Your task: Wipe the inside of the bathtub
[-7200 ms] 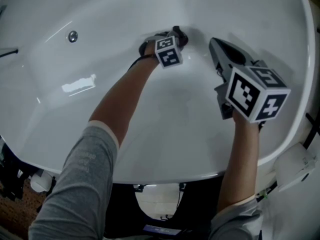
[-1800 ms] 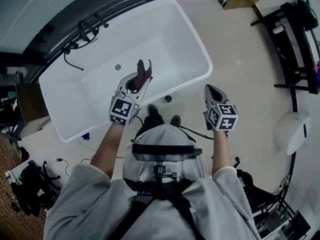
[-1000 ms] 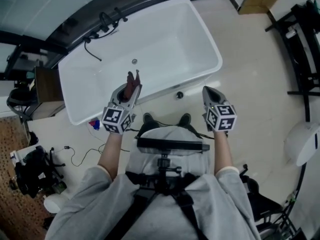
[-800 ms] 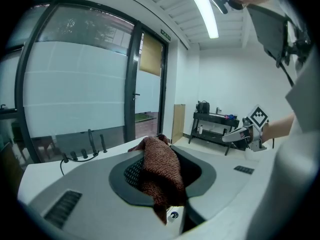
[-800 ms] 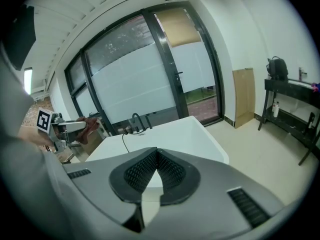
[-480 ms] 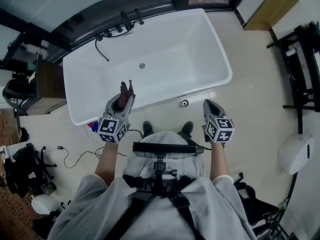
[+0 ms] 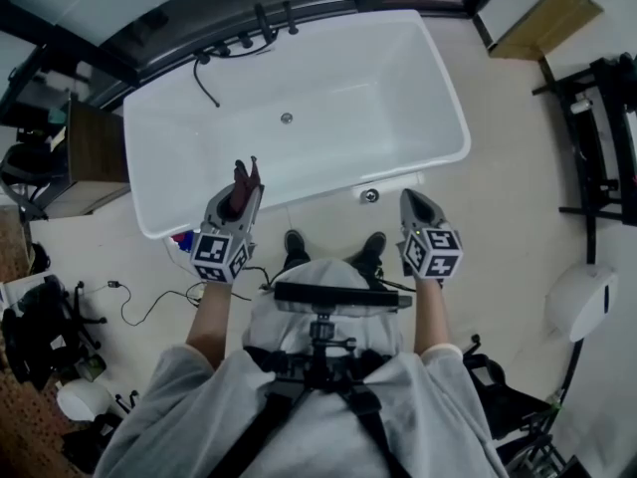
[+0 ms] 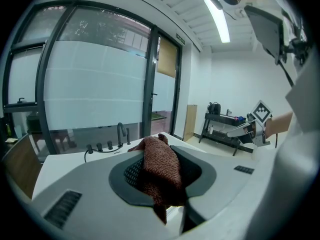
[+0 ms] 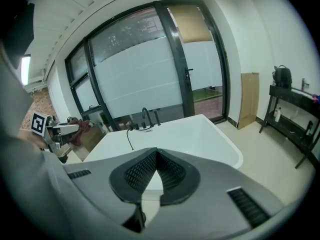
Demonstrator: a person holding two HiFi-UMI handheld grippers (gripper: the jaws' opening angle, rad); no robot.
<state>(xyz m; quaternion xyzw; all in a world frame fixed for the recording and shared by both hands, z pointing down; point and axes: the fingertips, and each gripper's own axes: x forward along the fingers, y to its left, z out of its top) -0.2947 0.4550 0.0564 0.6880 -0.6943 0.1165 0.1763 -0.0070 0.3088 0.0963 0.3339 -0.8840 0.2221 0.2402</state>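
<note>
The white bathtub (image 7: 443, 88) lies below and ahead of me, with its drain (image 7: 287, 119) in the floor. I stand at its near side with both grippers held up in front of my body, outside the tub. My left gripper (image 7: 243, 186) is shut on a reddish-brown cloth (image 7: 242, 174). In the left gripper view the cloth (image 8: 161, 171) hangs bunched between the pads, the tub (image 8: 65, 156) behind it. My right gripper (image 7: 411, 200) is shut with nothing in it; its tips (image 9: 156, 153) meet in front of the tub (image 9: 205, 134).
Black taps and a hose (image 7: 249, 38) sit on the tub's far rim by the glass wall. A wooden cabinet (image 7: 95, 157) stands at the left, a black rack (image 7: 597, 118) at the right. Cables (image 7: 129, 297) trail on the floor at the left.
Seven seconds ago I leaned into the tub with the cloth on its inner wall. Now I stand upright, both grippers lifted clear. Over the last second they barely shifted.
</note>
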